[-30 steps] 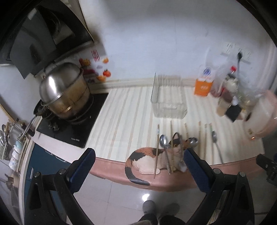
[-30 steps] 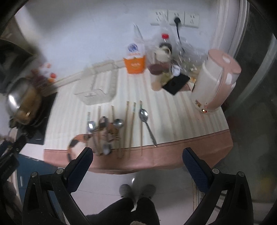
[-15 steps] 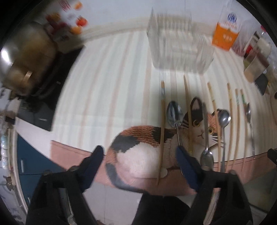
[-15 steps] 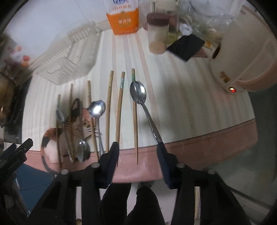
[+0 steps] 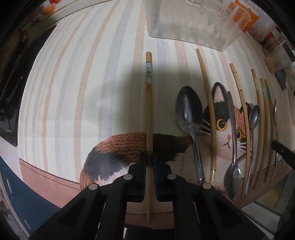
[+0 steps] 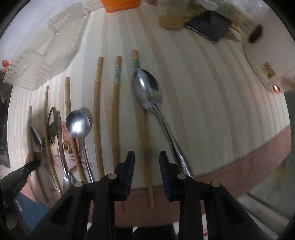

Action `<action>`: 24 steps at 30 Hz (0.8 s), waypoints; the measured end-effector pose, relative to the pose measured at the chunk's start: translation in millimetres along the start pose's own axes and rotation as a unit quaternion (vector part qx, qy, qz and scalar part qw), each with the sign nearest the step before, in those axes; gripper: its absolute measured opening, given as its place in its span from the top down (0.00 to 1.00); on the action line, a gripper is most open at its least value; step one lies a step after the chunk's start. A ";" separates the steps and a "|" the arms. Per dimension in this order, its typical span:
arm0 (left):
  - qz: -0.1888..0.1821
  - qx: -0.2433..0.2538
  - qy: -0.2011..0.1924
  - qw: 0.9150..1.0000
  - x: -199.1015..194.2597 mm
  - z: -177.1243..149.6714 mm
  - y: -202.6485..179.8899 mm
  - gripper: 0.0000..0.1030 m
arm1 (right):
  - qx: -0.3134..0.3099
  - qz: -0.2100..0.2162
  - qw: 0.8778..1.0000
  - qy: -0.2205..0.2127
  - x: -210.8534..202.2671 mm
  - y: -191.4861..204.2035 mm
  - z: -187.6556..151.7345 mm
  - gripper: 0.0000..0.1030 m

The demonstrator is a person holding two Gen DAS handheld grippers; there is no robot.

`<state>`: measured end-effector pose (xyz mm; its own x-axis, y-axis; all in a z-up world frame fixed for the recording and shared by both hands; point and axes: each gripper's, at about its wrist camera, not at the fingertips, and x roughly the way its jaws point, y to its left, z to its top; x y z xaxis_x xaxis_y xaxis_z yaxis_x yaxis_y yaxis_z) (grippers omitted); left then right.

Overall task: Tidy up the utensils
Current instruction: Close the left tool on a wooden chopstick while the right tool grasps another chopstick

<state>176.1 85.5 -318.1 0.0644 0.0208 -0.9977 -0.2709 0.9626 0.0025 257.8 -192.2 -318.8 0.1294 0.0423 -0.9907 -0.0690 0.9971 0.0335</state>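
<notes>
Wooden chopsticks and metal spoons lie in a row on the striped counter, partly over a cat picture [image 5: 118,153]. My left gripper [image 5: 149,162] points down and is shut on the leftmost chopstick [image 5: 149,110], low on its length. My right gripper [image 6: 146,160] straddles the chopstick with a green band [image 6: 141,121]. Its jaws are closing, with a gap still on both sides of the stick. A large spoon [image 6: 147,92] lies just right of that chopstick, its handle passing under the right finger [image 6: 164,166]. A clear plastic tray [image 5: 188,24] stands behind the row.
An orange carton [image 6: 119,4], a black phone [image 6: 208,25] and a pale appliance [image 6: 267,61] sit at the back right. A black hob [image 5: 11,92] lies at the left. The pink front edge of the counter [image 6: 239,166] is close below both grippers.
Both grippers have dropped from high above to just over the counter. The left jaws went from wide open to shut on the leftmost chopstick. The right jaws narrowed around the green-banded chopstick.
</notes>
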 end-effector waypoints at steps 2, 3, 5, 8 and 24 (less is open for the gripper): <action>0.003 -0.001 0.000 1.000 -5.0 -4.1 4.3 0.95 | -0.014 -0.006 1.000 -0.010 4.5 7.0 1.3 0.93; 0.003 -0.003 0.003 1.000 -11.7 -7.8 10.8 0.95 | -0.022 -0.004 1.000 -0.014 5.1 10.9 0.5 0.93; 0.005 -0.005 0.006 1.000 -17.0 -14.3 13.0 0.95 | -0.032 -0.006 0.999 -0.010 5.3 18.2 -2.7 0.93; 0.002 -0.006 0.010 1.000 -20.5 -24.6 16.8 0.95 | -0.058 -0.009 0.998 0.011 2.3 28.6 -22.3 0.94; 0.005 -0.003 -0.001 1.000 -20.4 11.0 23.6 0.85 | -0.017 -0.046 0.998 0.037 12.5 34.1 40.7 0.83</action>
<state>179.0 110.8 -296.9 0.0636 0.0303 -0.9975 -0.2778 0.9606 0.0115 297.4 -155.1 -324.7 0.0631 -0.0554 -0.9965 -0.0929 0.9938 -0.0611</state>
